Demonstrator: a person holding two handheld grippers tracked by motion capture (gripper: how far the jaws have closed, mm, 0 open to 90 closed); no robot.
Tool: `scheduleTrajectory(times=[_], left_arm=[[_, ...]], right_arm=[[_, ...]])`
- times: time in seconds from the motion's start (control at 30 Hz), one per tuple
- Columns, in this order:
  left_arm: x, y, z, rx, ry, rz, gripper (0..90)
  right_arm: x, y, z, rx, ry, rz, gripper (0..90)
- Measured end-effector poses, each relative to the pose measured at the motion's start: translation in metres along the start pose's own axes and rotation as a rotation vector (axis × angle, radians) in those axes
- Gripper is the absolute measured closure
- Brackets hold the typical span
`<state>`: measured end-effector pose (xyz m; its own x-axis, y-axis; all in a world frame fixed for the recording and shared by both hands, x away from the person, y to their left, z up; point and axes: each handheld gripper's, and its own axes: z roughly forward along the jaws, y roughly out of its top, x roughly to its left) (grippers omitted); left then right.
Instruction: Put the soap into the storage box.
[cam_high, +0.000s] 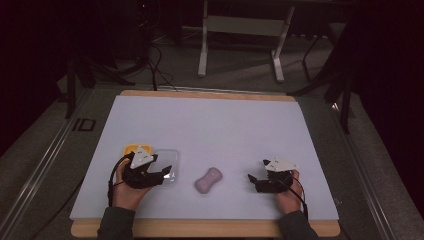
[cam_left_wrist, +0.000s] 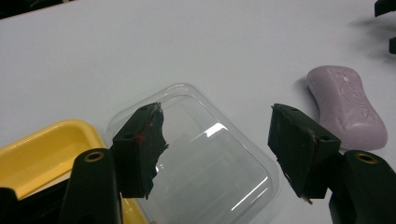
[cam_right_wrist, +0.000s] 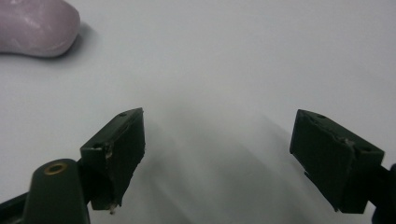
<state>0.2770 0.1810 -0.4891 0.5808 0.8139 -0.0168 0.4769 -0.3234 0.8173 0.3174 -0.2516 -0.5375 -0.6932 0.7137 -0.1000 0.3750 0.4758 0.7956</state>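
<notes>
- Right now the left claw (cam_left_wrist: 215, 154) hangs with its jaws apart over the clear plastic lid (cam_left_wrist: 205, 163), gripping nothing; the lid lies flat on the white worktop (cam_high: 210, 125) at the near left, its left edge against or over the yellow plastic tray (cam_left_wrist: 42, 154) — I cannot tell which.
- Likely trouble: the lid is thin and glossy, so jaws closing on its domed top could slide off or flex it, and it may spring away.
- Pressing down on one edge could tip the lid or nudge the yellow tray sideways.
- Meanwhile the right claw (cam_right_wrist: 219, 154), also wide apart and empty, hovers over bare worktop at the near right; the lilac, waisted soap bar (cam_high: 209, 179) lies between the two claws, near the front edge.
- Approaching the soap bar off-centre could push it along the smooth sheet instead of catching it.
- Both hands reaching inward together risk a knock between claws.
</notes>
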Motion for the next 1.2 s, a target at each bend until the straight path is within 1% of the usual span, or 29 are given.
scheduleTrajectory(times=[0.03,0.07,0.1,0.13,0.17,0.2,0.27,0.33,0.4,0.6,0.7,0.87,0.9,0.97,1.07,1.2], left_arm=[[0.000,0.000,0.000,0.002,0.001,0.002,35.9],[-0.001,0.000,0.001,-0.001,0.000,0.003,35.9],[-0.001,-0.001,0.002,-0.004,0.000,-0.001,35.8],[0.000,-0.001,0.004,-0.001,-0.003,-0.006,35.8],[-0.001,-0.001,0.006,0.008,-0.007,-0.005,35.7],[-0.003,-0.001,0.009,0.029,-0.004,0.003,35.6],[-0.004,-0.001,0.010,0.033,-0.006,0.005,36.6],[-0.007,-0.001,0.010,0.039,-0.013,0.009,36.9],[-0.010,0.000,0.010,0.045,-0.007,0.012,37.1],[-0.015,0.002,0.010,0.044,-0.041,0.005,36.2],[-0.016,0.005,0.011,0.050,-0.033,0.008,35.6],[-0.017,0.010,0.011,0.050,-0.034,0.006,35.8],[-0.017,0.010,0.011,0.054,-0.037,0.012,35.8],[-0.018,0.012,0.011,0.059,-0.029,0.017,35.8],[-0.019,0.014,0.013,0.056,-0.042,0.016,35.6],[-0.022,0.018,0.016,0.075,-0.044,0.031,35.8]], right_arm=[[-0.002,-0.001,-0.001,-0.012,0.002,0.022,17.6],[-0.003,-0.001,-0.002,-0.024,0.003,0.031,17.7],[-0.004,-0.002,-0.003,-0.035,0.007,0.034,18.3],[-0.004,-0.002,-0.003,-0.035,0.007,0.034,18.3],[-0.003,-0.002,-0.004,-0.047,0.004,0.037,20.2],[-0.003,-0.003,-0.006,-0.061,-0.003,0.035,21.0],[-0.003,-0.003,-0.006,-0.070,-0.002,0.036,20.9],[-0.003,-0.003,-0.006,-0.069,-0.001,0.042,20.9],[-0.004,-0.003,-0.006,-0.068,-0.007,0.049,20.5],[-0.004,-0.003,-0.007,-0.072,-0.006,0.053,20.3],[-0.005,-0.003,-0.007,-0.072,-0.006,0.059,20.1],[-0.006,-0.004,-0.007,-0.080,-0.005,0.064,20.1],[-0.005,-0.004,-0.007,-0.079,-0.005,0.064,20.1],[-0.005,-0.004,-0.008,-0.079,-0.008,0.060,20.1],[-0.005,-0.004,-0.008,-0.086,-0.017,0.062,20.1],[-0.005,-0.005,-0.009,-0.096,-0.020,0.070,20.1]])
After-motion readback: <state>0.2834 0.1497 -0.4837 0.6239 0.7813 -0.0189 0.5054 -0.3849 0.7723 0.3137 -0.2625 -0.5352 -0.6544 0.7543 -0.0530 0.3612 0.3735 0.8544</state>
